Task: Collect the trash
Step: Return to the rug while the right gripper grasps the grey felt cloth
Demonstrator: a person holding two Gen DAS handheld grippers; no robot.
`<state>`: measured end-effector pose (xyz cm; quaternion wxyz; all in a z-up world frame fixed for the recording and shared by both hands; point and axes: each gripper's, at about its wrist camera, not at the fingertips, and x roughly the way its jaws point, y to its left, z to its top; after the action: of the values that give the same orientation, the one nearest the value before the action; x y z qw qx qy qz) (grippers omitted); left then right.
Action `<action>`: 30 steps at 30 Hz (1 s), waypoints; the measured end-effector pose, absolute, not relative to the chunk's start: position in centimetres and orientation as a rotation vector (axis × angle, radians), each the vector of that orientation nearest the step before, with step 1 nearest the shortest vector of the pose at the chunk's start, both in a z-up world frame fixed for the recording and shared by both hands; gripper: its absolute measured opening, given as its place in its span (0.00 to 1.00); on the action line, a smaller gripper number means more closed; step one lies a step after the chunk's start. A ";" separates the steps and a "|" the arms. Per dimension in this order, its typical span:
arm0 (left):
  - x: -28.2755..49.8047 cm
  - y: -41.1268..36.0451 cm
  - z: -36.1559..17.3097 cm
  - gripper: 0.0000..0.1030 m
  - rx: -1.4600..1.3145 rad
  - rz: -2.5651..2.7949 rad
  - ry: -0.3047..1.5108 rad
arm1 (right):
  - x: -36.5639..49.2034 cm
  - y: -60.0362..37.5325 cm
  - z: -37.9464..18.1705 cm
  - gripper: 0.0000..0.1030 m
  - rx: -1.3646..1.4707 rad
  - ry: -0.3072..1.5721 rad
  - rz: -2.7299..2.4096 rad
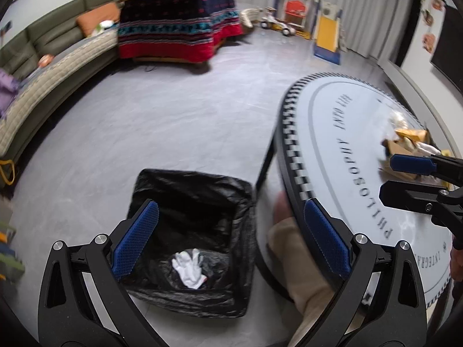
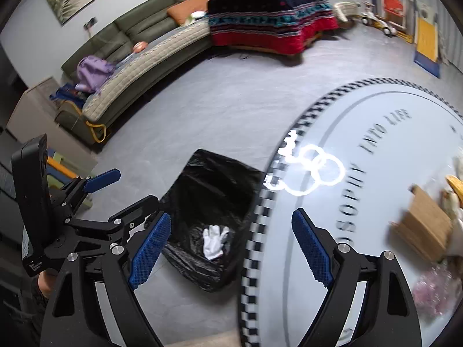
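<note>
In your left wrist view, your left gripper (image 1: 231, 240) has its blue-padded fingers spread wide apart with nothing between them, hanging over the gap between the bin and the table. Below it stands the black-lined trash bin (image 1: 191, 240) on the grey floor, and a crumpled white glove (image 1: 189, 267) lies at its bottom. To the right runs the round table (image 1: 341, 150) with a checkered rim and printed lettering; a beige trouser leg (image 1: 306, 274) shows under its edge. Far across the tabletop sits the remaining trash (image 1: 411, 141), a blurred heap of brown paper and wrappers, and your right gripper (image 1: 396, 176) reaches in from the right edge just in front of that heap, fingers apart and empty. In your right wrist view, your right gripper (image 2: 228, 245) is likewise wide open and holds nothing, straddling the table's rim (image 2: 257, 222) with one finger over the floor and the other over the tabletop. The bin (image 2: 211, 202) stands just beside the table on the left, the white glove (image 2: 215, 241) inside it. Your left gripper (image 2: 115, 188) appears at the left, open, with a hand partly visible beneath it. On the table at the right lie a piece of brown cardboard (image 2: 425, 225), some yellow and white scraps (image 2: 457, 190) beyond it, and a pinkish crinkled wrapper (image 2: 437, 292) nearer you, all well apart from your fingers. A sofa (image 2: 139, 57) lines the far wall.
</note>
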<state>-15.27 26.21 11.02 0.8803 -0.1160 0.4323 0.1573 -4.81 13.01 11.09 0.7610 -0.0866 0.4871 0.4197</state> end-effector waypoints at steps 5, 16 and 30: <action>-11.7 21.6 11.8 0.95 -0.187 0.224 0.908 | -2.7 6.9 12.2 0.83 -0.157 1.029 0.801; -5.7 12.7 12.2 0.95 -0.076 0.037 0.935 | 1.7 -6.4 12.6 0.83 -0.017 1.065 0.566; -3.7 9.4 11.3 0.95 -0.038 -0.052 0.958 | 5.7 -12.8 7.2 0.77 0.381 1.274 0.440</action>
<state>-3.71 9.41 11.30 0.8870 -0.0182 0.4608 -0.0248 5.69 -12.79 7.16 0.7647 0.1751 0.5861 0.2024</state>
